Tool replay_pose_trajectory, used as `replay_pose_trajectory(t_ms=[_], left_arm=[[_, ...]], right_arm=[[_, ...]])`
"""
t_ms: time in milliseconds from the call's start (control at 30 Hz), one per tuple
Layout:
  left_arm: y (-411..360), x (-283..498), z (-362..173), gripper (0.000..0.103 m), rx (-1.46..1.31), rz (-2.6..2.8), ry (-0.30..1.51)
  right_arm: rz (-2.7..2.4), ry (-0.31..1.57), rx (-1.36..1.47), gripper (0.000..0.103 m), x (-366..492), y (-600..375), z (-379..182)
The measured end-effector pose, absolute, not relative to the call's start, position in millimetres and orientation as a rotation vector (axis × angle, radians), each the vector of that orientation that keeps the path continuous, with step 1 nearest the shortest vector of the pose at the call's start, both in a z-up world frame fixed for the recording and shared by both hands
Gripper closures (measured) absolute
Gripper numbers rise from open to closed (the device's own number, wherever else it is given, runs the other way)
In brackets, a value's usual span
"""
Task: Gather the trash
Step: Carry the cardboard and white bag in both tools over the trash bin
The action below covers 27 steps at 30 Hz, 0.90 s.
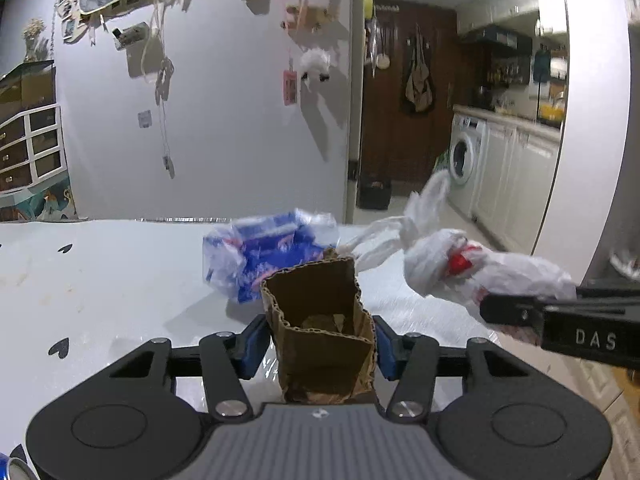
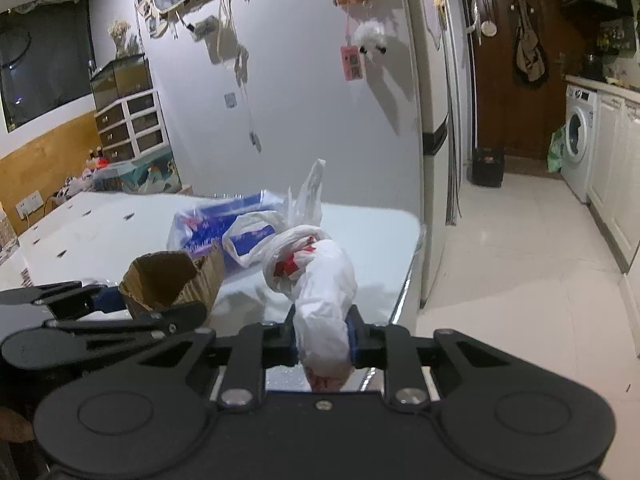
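Note:
My left gripper is shut on a crumpled brown cardboard piece, its blue pads pressing both sides. The same cardboard piece shows at the left of the right wrist view, held by the left gripper. My right gripper is shut on a knotted white plastic bag with something red inside. That bag hangs at the right of the left wrist view, beside the right gripper's dark finger. A blue and white plastic wrapper lies on the white table behind the cardboard.
The table's right edge drops to a tiled kitchen floor. A tall white fridge stands past the table's far corner. A washing machine and cabinets line the right. A can's rim shows at the bottom left corner.

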<state>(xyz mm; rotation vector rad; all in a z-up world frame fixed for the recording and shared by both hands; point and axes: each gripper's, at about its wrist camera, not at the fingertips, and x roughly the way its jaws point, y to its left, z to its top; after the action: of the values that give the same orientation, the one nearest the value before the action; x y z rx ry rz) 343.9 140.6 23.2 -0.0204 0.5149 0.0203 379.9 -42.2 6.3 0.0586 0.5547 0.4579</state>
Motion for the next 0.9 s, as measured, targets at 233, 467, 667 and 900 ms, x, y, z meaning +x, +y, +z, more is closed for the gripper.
replay_pose_trajectory(t_ms=[233,467,667,900], left_arm=[[129,335,42,0.049,-0.044,-0.020,0.477],[105,324,49,0.049,-0.031,-0.050,0.475],[74,319,46,0.049,0.007,-0.083,0.482],[28,314,38,0.049,0.022,-0.140,0.497]], right_arm=[[0.416,0.492,0.090,0.081,363,-70,24],[0.345,0.452,0.097,0.081,344,-111,32],[0.290,0.444,0.118,0.081,326,-151,29],[0.213,0.446,0.138,0.081,309,-201,18]])
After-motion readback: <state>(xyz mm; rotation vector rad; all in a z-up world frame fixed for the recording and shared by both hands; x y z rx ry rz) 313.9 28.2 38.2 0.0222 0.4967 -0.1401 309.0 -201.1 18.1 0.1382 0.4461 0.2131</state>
